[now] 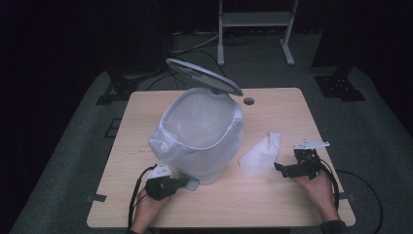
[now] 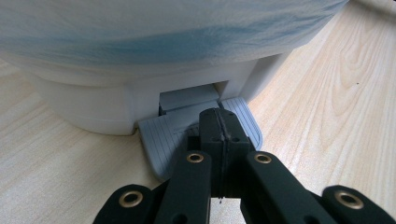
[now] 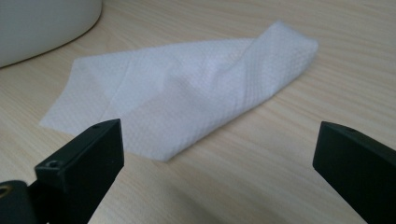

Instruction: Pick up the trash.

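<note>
A white pedal bin [image 1: 199,136] lined with a clear plastic bag stands mid-table, its grey lid [image 1: 202,75] raised at the back. My left gripper [image 1: 182,182] is shut, its joined tips resting on top of the grey foot pedal [image 1: 191,184] at the bin's front. In the left gripper view the shut jaws [image 2: 219,116] lie on the ribbed pedal [image 2: 159,135] under the bin's base [image 2: 93,102]. A crumpled white paper towel [image 1: 260,153] lies right of the bin. My right gripper [image 1: 281,168] is open, just short of the towel [image 3: 187,93], with nothing between its jaws [image 3: 217,137].
The wooden table [image 1: 272,200] has a round cable hole [image 1: 249,101] behind the bin. The bin's white wall [image 3: 42,23] curves close to the towel's left side. Cables trail from both grippers over the front edge. A metal stand [image 1: 255,29] is on the floor beyond.
</note>
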A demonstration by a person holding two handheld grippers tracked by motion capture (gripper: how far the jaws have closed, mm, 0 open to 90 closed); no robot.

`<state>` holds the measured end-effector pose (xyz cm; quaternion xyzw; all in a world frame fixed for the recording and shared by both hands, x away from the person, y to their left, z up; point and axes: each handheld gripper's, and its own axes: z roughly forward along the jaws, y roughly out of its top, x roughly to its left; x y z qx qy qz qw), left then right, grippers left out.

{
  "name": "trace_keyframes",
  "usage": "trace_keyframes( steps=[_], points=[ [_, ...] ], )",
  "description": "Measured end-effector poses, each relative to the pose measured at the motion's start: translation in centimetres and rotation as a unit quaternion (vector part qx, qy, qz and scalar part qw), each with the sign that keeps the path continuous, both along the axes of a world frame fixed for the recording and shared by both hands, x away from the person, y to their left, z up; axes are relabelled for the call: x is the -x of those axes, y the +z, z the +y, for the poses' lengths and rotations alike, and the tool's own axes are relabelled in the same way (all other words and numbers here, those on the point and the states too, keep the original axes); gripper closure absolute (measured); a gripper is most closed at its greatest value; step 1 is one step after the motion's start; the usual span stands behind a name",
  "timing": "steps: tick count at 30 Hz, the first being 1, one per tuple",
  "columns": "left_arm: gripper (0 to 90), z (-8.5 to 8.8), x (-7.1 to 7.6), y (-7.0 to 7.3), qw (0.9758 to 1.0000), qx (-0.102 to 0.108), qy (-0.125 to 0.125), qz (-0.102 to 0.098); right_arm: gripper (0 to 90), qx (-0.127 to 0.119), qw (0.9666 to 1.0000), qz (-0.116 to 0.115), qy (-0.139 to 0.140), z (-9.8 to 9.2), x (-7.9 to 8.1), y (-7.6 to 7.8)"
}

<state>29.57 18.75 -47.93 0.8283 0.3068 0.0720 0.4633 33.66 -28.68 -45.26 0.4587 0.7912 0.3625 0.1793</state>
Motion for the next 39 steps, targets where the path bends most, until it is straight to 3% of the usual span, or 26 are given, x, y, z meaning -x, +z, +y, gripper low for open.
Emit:
trace_keyframes(
  steps=[17,39],
  points=[
    [90.0,0.0,0.0,0.0,1.0000,0.000,0.000,0.000,1.0,-0.001,0.9998,-0.010,0.016,2.3,-2.6,0.1],
    [90.0,0.0,0.0,0.0,1.0000,-0.001,0.001,0.000,0.9,0.009,0.9995,-0.002,0.029,4.6,-5.5,-1.2]
  ],
)
